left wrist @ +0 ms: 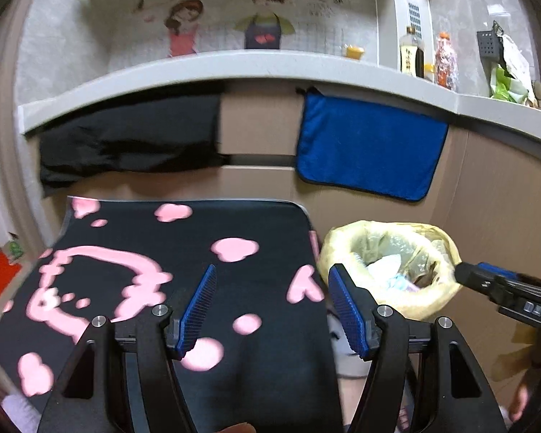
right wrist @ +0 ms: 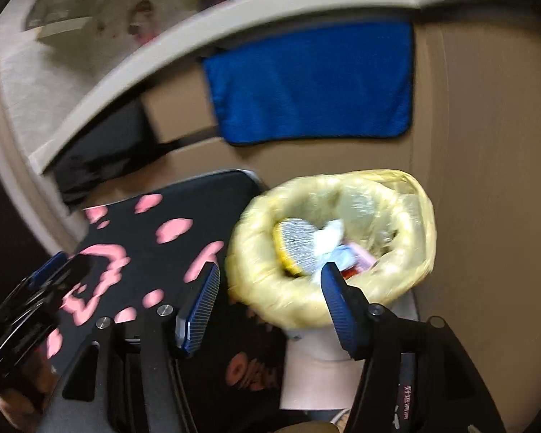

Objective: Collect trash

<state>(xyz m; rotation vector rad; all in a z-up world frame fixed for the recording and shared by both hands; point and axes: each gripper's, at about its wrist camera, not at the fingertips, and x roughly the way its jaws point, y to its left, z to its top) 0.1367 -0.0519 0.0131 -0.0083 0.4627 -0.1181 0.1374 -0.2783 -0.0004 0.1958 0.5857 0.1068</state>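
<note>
One pink-patterned black mat (left wrist: 184, 252), grey counter (left wrist: 234, 66).

A home kitchen corner.
A grey counter (left wrist: 234, 66) carries sauce bottles (left wrist: 411, 52) beneath a cartoon wall sticker (left wrist: 263, 18); a blue towel (left wrist: 368, 148) hangs off its edge, near a lined bin (left wrist: 389, 267).

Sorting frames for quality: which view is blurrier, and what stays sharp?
Right wrist view: heavy motion blur smears the yellow bin bag and blue towel. Left wrist view: milder blur; its fingers are crisp, both views fisheye-bent.
</note>
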